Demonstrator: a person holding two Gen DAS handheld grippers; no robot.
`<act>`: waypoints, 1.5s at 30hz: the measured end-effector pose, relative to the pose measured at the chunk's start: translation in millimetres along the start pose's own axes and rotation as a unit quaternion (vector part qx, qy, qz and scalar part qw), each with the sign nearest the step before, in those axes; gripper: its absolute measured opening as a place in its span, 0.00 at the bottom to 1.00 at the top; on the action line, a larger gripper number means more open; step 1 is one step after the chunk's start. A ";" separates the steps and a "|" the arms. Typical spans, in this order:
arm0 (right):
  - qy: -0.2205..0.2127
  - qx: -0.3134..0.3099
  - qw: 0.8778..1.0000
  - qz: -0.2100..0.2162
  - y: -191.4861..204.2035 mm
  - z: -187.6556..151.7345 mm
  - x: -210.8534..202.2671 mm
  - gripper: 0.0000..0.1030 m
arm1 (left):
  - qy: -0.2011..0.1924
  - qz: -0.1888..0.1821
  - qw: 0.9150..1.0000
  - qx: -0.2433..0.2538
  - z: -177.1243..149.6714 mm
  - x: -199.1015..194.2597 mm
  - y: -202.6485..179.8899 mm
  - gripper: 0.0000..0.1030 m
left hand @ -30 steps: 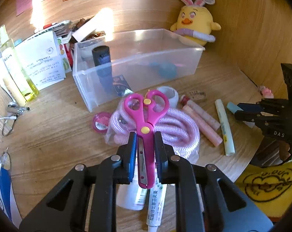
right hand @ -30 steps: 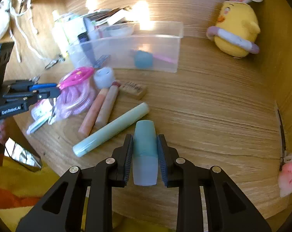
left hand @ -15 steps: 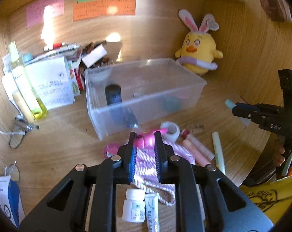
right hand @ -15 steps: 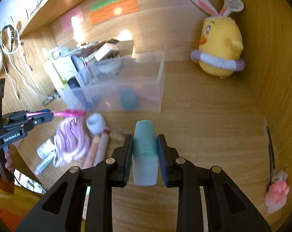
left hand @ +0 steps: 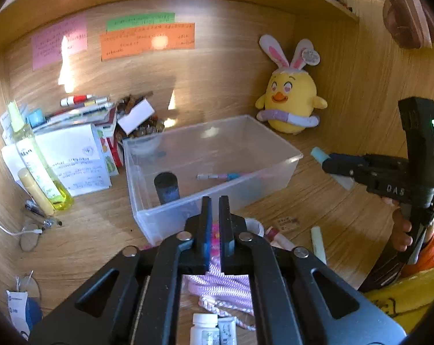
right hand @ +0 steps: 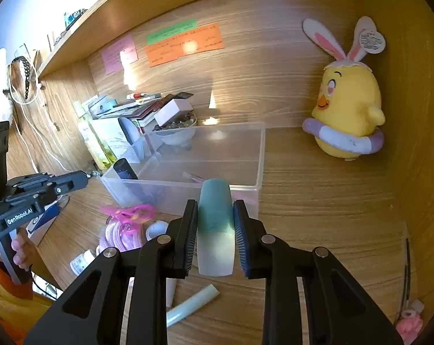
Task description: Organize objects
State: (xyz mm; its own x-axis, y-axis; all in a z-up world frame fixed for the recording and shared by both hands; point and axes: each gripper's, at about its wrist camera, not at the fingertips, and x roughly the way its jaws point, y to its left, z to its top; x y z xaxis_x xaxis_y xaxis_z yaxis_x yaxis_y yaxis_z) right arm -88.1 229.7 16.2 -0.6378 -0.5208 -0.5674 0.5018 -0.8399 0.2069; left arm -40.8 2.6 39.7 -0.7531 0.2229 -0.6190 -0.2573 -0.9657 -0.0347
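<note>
Wooden desk [right hand: 317, 201] nook, sticky notes [left hand: 148, 40], clear bin [left hand: 211, 166].

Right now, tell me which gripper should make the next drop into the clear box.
Right. The right gripper is shut on the teal tube, with the clear box just ahead. The left gripper is closed on nothing visible, so it would likely need to pick something up first.
</note>
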 end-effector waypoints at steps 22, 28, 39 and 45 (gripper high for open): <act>0.031 -0.029 0.999 -0.021 4.7 54.3 70.5 0.22 | 0.115 -0.005 0.991 -0.070 -80.7 5.1 36.6 0.55; 0.067 -0.025 0.997 -0.021 5.4 57.0 104.0 0.22 | 0.126 0.015 0.990 -0.069 -101.9 0.4 32.9 0.55; 0.104 -0.035 0.994 -0.023 11.1 53.3 129.2 0.22 | 0.115 0.034 0.989 -0.085 -103.7 -0.1 45.6 0.28; 0.109 -0.037 0.993 -0.011 14.0 52.0 125.9 0.23 | 0.068 0.042 0.992 -0.096 -71.1 -10.0 61.2 0.28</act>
State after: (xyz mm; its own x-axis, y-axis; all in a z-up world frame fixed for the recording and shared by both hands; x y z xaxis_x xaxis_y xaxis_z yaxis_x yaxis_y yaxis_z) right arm -191.8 144.4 -10.9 -0.5105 -0.4506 -0.7323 0.5360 -0.8328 0.1388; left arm -6.0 -68.1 -12.0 -0.6748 0.1328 -0.7260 -0.0663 -0.9906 -0.1196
